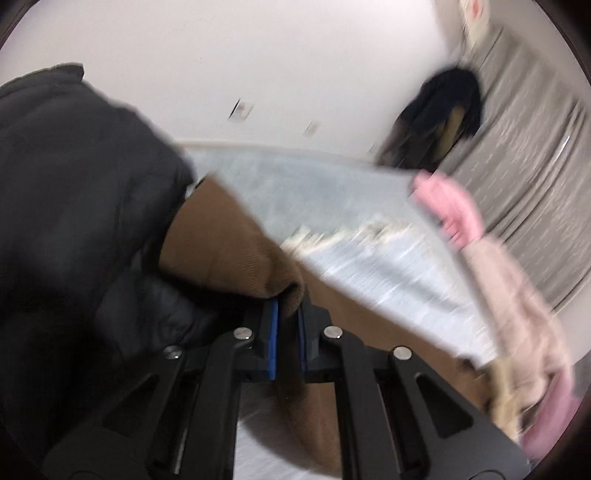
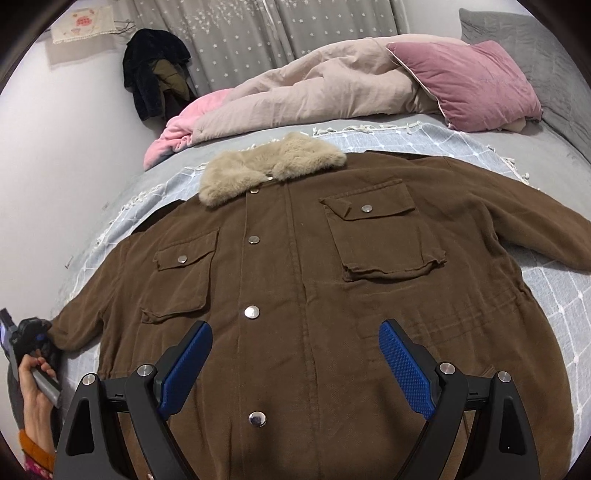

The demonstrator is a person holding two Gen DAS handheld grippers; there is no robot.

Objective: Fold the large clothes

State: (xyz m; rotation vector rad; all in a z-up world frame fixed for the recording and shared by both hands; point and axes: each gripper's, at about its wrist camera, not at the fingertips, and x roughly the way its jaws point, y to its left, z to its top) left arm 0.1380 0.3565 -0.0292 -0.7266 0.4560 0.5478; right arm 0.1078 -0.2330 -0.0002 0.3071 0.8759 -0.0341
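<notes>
A large brown coat with a beige fur collar lies flat, front up and buttoned, on a pale blue checked blanket on the bed. My left gripper is shut on the cuff of the coat's left sleeve, with brown cloth pinched between the blue pads. In the right wrist view that gripper sits at the sleeve end, held by a hand. My right gripper hovers open over the coat's lower front, with nothing between its fingers.
A pink and beige duvet and a mauve pillow are bunched at the bed's far side. A dark garment hangs by the grey star curtain. A white wall borders the bed's left edge. Dark padded cloth fills the left of the left wrist view.
</notes>
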